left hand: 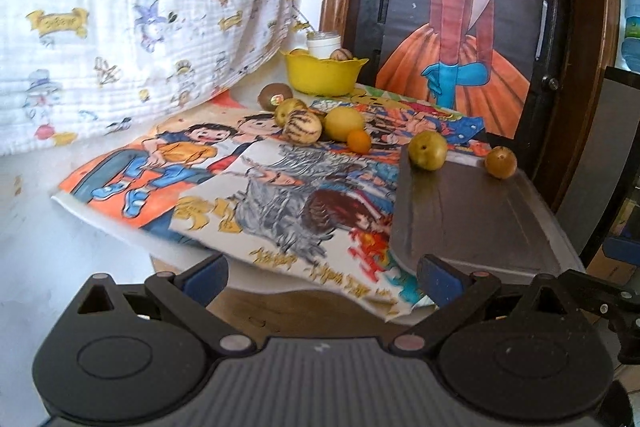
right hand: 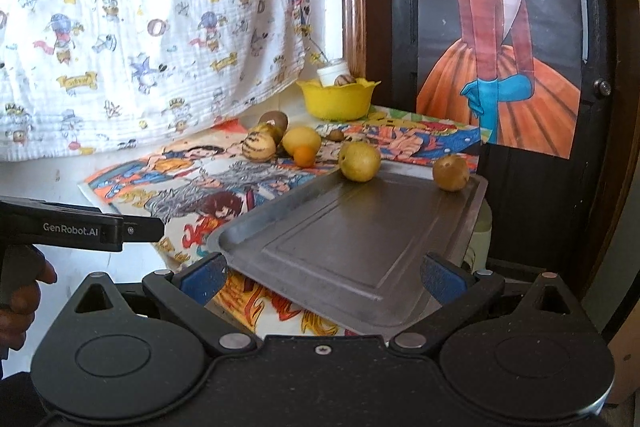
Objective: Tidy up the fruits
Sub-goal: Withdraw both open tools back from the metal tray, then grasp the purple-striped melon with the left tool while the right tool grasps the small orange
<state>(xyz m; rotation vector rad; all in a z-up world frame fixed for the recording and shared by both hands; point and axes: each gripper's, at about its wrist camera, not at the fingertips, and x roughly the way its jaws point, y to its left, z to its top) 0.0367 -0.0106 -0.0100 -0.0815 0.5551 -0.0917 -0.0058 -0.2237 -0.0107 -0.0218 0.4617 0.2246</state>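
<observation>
Both tools are held back at the near edge of the surface [right hand: 120,267], low and level, which reads as a survey stance rather than a reach. The left gripper [left hand: 322,277] has its jaws spread wide with nothing between them, and so does the right gripper [right hand: 324,277]; neither touches any fruit. Straight ahead of the right jaws lies the metal baking tray [right hand: 360,239], its near edge just in front of the blue pads, so it looks like the place meant for collecting. Two yellow-green round fruits already sit on its far part: one greenish fruit [right hand: 359,161] at the far left corner and a browner one [right hand: 451,172] toward the far right corner, well apart from each other. The rest wait in a loose cluster beyond the tray and ahead-left of the right jaws, on the colourful drawings [right hand: 192,183] that cover the surface: a striped melon-like fruit [right hand: 260,146], a lemon [right hand: 302,140], a small orange citrus [right hand: 305,155] touching the lemon, and a kiwi [right hand: 274,120] behind. Farthest off, a yellow bowl [right hand: 336,103] holds a white jar and one more striped fruit. From the left view the same cluster [left hand: 320,125] lies dead ahead, far from the jaws. The clustered pieces probably go next; they crowd each other, so picking an outer one first seems safer.
</observation>
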